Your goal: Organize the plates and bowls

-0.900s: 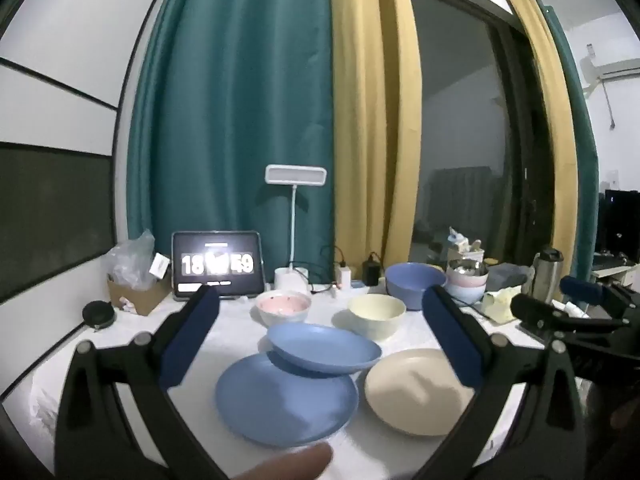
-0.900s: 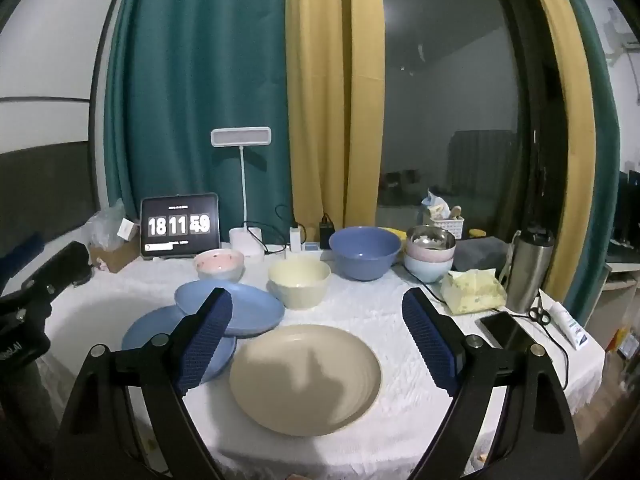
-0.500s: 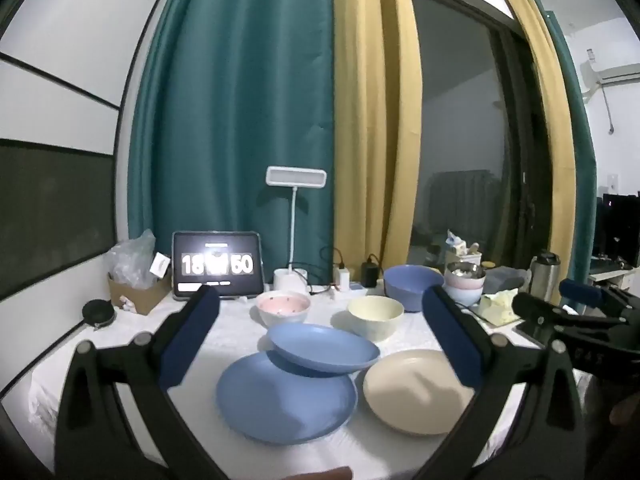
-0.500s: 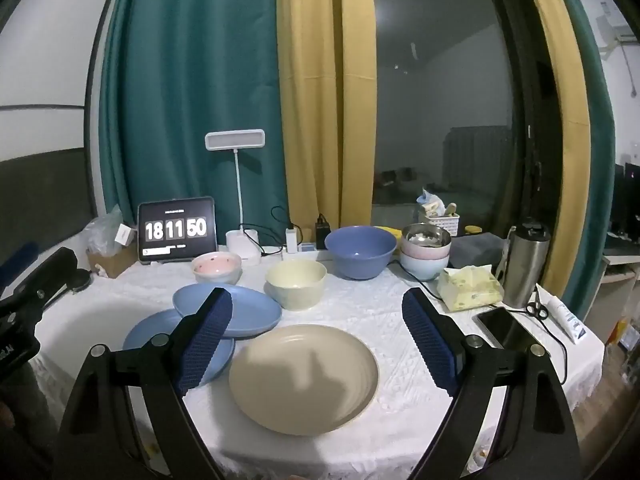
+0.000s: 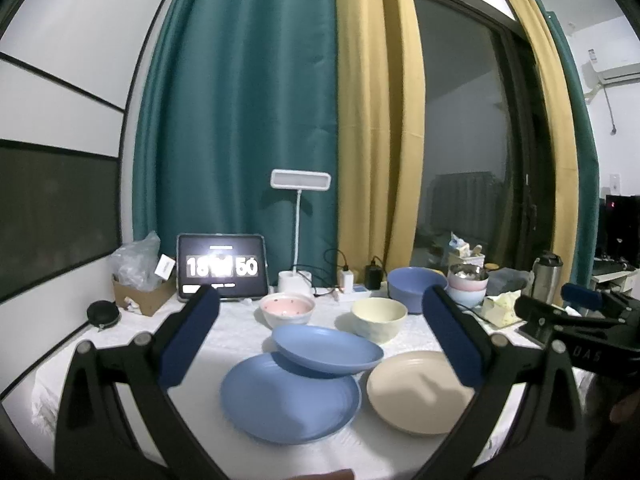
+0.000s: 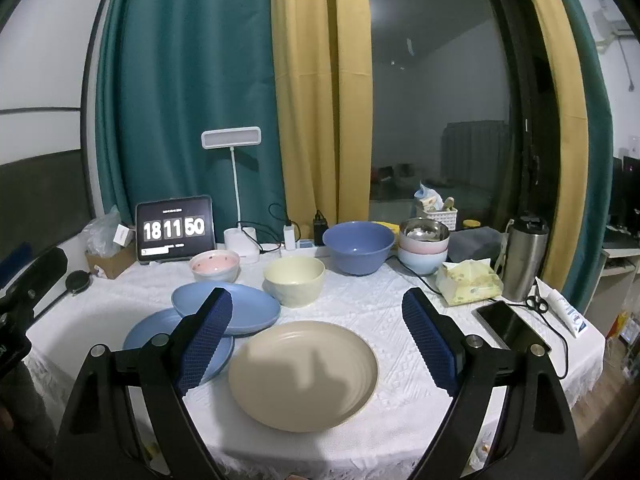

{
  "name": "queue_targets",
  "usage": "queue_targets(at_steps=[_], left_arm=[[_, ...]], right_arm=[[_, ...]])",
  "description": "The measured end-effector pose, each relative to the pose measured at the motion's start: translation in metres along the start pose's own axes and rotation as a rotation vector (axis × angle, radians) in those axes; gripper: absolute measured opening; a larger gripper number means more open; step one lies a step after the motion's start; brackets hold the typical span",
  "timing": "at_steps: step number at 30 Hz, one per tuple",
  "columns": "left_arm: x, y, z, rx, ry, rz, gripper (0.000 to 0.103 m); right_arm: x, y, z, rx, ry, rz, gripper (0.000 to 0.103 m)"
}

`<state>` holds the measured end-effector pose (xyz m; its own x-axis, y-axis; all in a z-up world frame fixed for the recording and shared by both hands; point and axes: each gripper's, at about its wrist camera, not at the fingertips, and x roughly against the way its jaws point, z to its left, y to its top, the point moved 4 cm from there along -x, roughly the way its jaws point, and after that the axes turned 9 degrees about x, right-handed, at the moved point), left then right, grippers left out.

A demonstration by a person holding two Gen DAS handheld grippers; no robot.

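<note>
A ridged beige plate lies near the table's front edge, directly ahead of the right gripper, whose jaws stand wide apart. To its left, a tilted blue plate overlaps a flat one before the left gripper, likewise spread and empty.

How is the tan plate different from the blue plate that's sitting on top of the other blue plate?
The tan plate lies flat on the tablecloth; the upper blue plate is tilted, one edge propped on the lower blue plate. The tan plate touches no other dish; the upper blue plate overlaps one. The tan plate is nearer the cameras. Both are round, empty and ungripped.
</note>
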<state>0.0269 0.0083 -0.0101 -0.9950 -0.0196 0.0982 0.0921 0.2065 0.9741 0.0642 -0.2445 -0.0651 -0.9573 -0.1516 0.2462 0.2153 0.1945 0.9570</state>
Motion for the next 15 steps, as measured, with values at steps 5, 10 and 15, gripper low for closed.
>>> queue_targets(at_steps=[5,10,15], left_arm=[[0.0005,0.0016,-0.0005,0.003,0.010,0.000,0.102],[0.0001,0.0022,0.0010,0.003,0.012,-0.002,0.102],[0.0007,0.0005,0.0014,0.006,0.013,-0.002,0.102]], right_arm=[[-0.0005,-0.0025,0.0005,-0.001,0.000,0.002,0.089],[-0.0001,-0.0039,0.0002,-0.002,0.001,0.004,0.089],[-0.0001,-0.0049,-0.0004,-0.003,0.002,0.005,0.089]])
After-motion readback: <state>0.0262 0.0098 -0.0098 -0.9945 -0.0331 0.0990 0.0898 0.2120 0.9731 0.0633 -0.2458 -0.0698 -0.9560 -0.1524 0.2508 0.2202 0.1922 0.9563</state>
